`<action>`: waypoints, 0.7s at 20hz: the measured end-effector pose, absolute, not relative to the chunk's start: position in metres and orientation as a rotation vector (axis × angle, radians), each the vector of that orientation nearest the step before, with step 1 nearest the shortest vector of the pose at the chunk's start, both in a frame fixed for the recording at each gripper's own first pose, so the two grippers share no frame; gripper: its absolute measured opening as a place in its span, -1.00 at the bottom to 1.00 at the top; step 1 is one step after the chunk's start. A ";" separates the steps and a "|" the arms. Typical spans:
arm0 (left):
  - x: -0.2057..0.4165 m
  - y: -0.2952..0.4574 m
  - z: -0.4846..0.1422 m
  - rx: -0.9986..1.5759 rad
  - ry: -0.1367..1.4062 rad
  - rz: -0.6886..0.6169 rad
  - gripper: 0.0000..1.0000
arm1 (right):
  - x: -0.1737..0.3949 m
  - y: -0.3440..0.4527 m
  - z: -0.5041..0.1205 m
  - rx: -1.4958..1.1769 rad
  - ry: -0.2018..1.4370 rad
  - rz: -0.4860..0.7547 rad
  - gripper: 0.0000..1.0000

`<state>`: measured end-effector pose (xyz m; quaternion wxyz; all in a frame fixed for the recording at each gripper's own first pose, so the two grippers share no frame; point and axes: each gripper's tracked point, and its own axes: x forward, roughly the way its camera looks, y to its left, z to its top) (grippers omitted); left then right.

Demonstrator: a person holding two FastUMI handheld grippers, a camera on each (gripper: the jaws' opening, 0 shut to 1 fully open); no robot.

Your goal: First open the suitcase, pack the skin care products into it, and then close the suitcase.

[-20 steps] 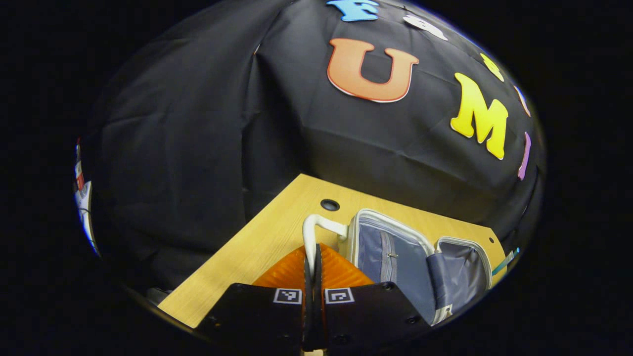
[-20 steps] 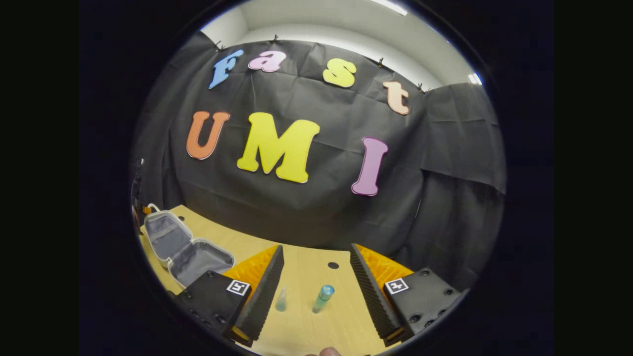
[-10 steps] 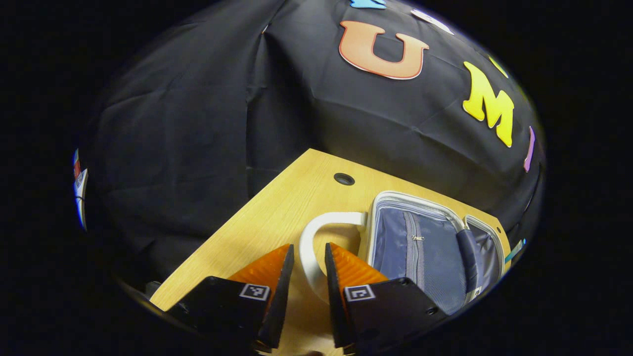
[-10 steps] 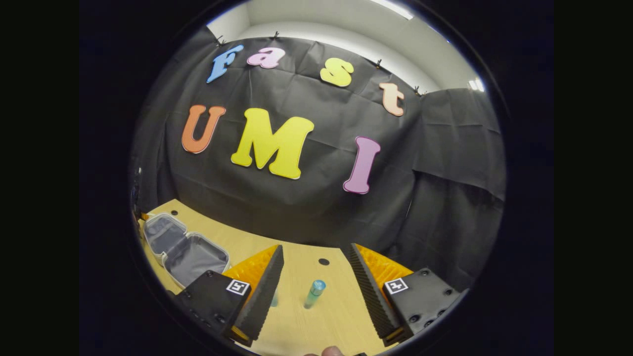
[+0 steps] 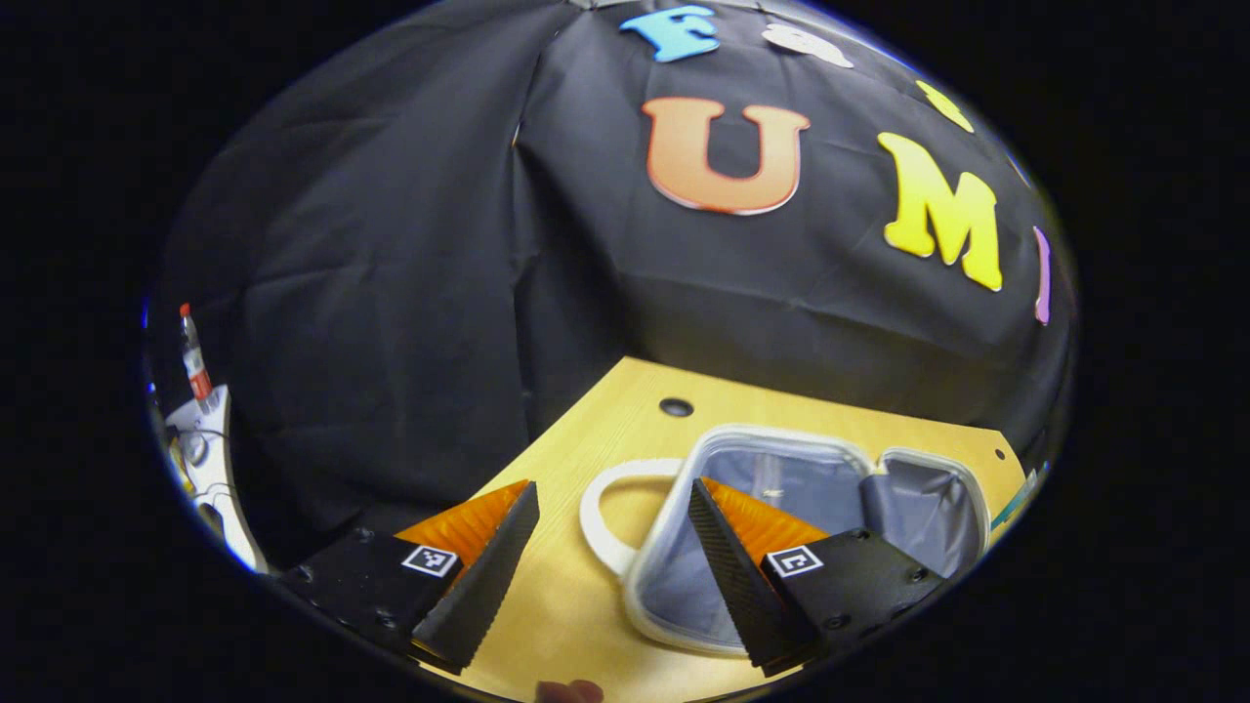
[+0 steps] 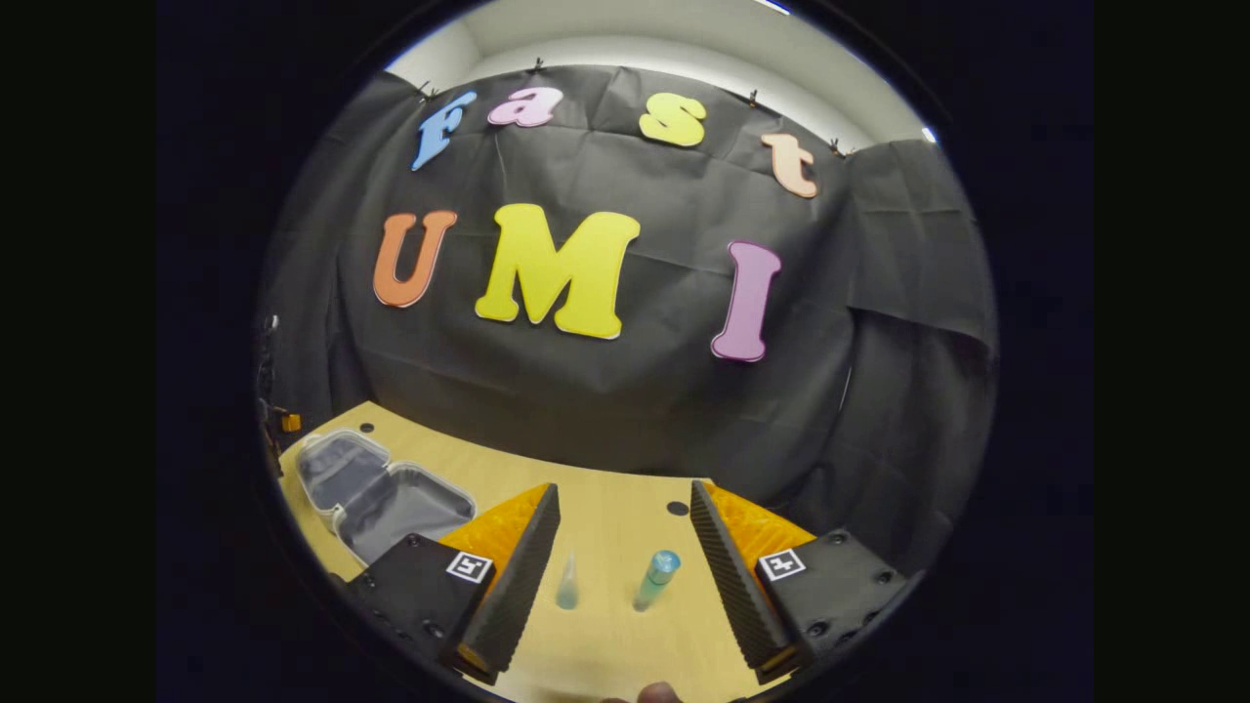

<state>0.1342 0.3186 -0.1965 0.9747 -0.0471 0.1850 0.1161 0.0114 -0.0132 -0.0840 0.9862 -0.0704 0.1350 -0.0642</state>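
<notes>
My left tool (image 5: 613,547) hangs with its fingers spread wide and nothing between them but bare desk (image 5: 557,605), a pale wood top with a small round hole (image 5: 676,407) near the back edge. The suitcase (image 5: 781,488) lies open just ahead and to the right, both halves flat, grey lining up, pale rim all round; its white handle (image 5: 610,508) loops out toward me and sits in the gap between my fingers without touching either. My right-hand finger (image 5: 728,576) overlaps the near rim of the case in this view; I cannot tell if it touches. Black cloth (image 5: 391,293) closes the booth behind and to the left, hanging down past the desk's corner, and at the far left edge there is a white surface (image 5: 210,459) with a red-capped bottle (image 5: 192,356) on it. In the right gripper view my right tool (image 6: 625,576) is also wide open, low over the desk (image 6: 605,644). Two skin care items lie between its fingers, touching neither: a small clear pointed tube (image 6: 567,584) and a tube with a blue cap (image 6: 656,578), near each other. The open suitcase (image 6: 381,493) sits well off to the left there. Above the cloth (image 6: 635,391) runs a pale wall and ceiling (image 6: 635,44).
</notes>
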 end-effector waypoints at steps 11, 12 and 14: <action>0.098 0.002 -0.115 -0.033 0.291 -0.027 0.95 | 0.023 -0.108 -0.115 -0.083 0.295 -0.071 0.60; 0.092 -0.026 -0.119 -0.020 0.298 -0.066 0.96 | 0.022 -0.116 -0.120 -0.081 0.304 -0.067 0.60; 0.083 -0.079 -0.129 -0.048 0.312 -0.122 0.95 | 0.018 -0.130 -0.128 -0.070 0.323 -0.063 0.61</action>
